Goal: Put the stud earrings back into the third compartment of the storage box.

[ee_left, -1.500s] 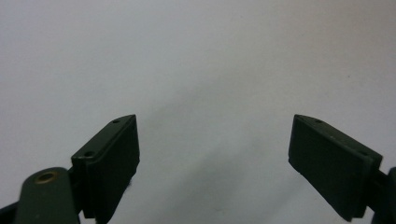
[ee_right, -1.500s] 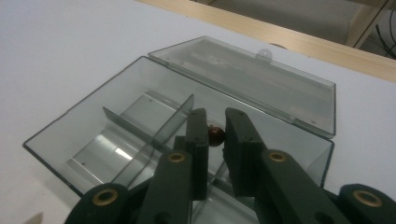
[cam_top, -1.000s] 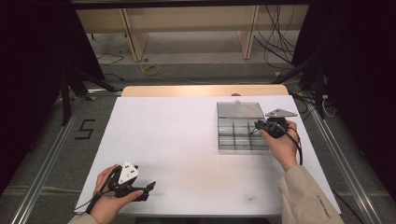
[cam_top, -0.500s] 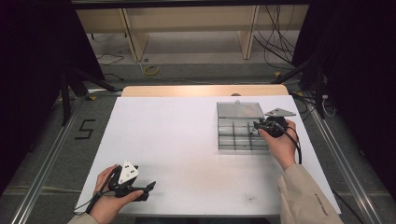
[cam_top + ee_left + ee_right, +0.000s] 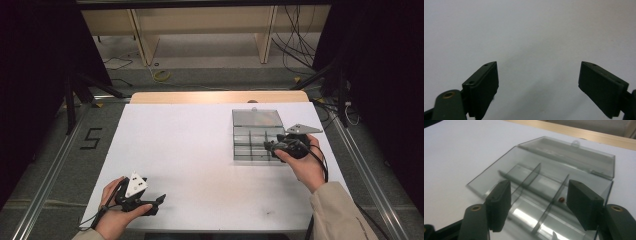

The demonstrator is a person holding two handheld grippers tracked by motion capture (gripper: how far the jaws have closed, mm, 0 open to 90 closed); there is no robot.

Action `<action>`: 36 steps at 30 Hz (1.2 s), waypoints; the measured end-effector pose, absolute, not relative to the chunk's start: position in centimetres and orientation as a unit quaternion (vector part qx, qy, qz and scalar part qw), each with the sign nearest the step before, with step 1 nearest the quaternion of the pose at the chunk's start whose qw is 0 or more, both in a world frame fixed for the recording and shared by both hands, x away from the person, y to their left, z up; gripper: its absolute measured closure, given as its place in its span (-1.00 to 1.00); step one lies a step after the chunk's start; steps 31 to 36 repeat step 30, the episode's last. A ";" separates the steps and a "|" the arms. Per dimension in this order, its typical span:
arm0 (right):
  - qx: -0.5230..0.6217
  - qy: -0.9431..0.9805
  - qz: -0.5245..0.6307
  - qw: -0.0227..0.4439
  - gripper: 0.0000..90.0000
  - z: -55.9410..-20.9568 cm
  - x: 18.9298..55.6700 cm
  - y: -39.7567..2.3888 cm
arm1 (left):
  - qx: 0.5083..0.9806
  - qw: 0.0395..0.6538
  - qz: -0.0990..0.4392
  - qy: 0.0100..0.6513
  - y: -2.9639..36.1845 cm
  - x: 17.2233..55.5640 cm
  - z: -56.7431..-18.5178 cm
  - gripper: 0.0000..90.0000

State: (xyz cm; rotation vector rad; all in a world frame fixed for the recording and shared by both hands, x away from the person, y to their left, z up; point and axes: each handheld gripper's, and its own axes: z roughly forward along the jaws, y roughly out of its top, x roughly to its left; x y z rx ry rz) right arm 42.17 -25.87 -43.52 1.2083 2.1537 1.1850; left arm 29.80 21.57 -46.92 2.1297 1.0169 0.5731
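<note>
- High view: the white tabletop (image 5: pixel 200 150) fills the middle of the frame, with the person's two forearms coming in from the bottom edge.
- The clear plastic compartment box (image 5: pixel 255 135) lies right of centre in that view, its lid (image 5: pixel 256 117) folded flat toward the top of the frame and the divided tray open toward the person.
- The right gripper (image 5: pixel 272 146) is at the lower right edge of the box, fingers aimed left over the tray. In the right gripper view (image 5: pixel 539 205) its fingers (image 5: pixel 499 202) are spread with nothing gripped between them; they have just been opening, and the box's partitions show through the gap.
- The left gripper (image 5: pixel 160 199) rests low at the lower left of the high view, well apart from the box. In the left gripper view (image 5: pixel 537 85) its fingers (image 5: pixel 482 86) are released and wide, with bare tabletop between them.
- A small reddish-brown piece (image 5: pixel 561 200), too small to name, lies on the tray floor in the compartment near the right finger in the right gripper view, against a divider.
- Progress, as a judgement: the lid is already open, and one small piece seems to have been placed in a compartment, so that drop looks finished. The other compartments in view look empty. What may be left is to pull the right gripper clear, and then perhaps fill other cells or shut the lid; the pictures show no further loose pieces on the tabletop.
</note>
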 end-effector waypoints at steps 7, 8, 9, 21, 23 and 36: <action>0.377 0.798 0.430 0.190 -0.28 -44.2 36.9 -26.1 | 0.823 0.346 0.222 0.393 21.6 29.8 -46.9 -0.65; 0.373 0.797 0.435 0.190 -0.29 -44.2 36.4 -26.3 | 0.822 0.347 0.223 0.392 21.6 29.8 -46.9 -0.65; 0.373 0.795 0.442 0.186 -0.30 -44.2 35.9 -26.4 | 0.822 0.346 0.224 0.393 21.6 29.8 -46.9 -0.65; 0.365 0.794 0.449 0.186 -0.35 -44.3 32.4 -27.3 | 0.822 0.345 0.224 0.394 21.7 29.8 -47.0 -0.65; 0.366 0.793 0.449 0.189 -0.35 -44.3 32.4 -27.4 | 0.823 0.344 0.224 0.393 21.7 29.8 -47.0 -0.65; 0.365 0.798 0.441 0.185 -0.42 -44.6 32.5 -27.3 | 0.822 0.346 0.222 0.394 21.7 30.0 -47.0 -0.65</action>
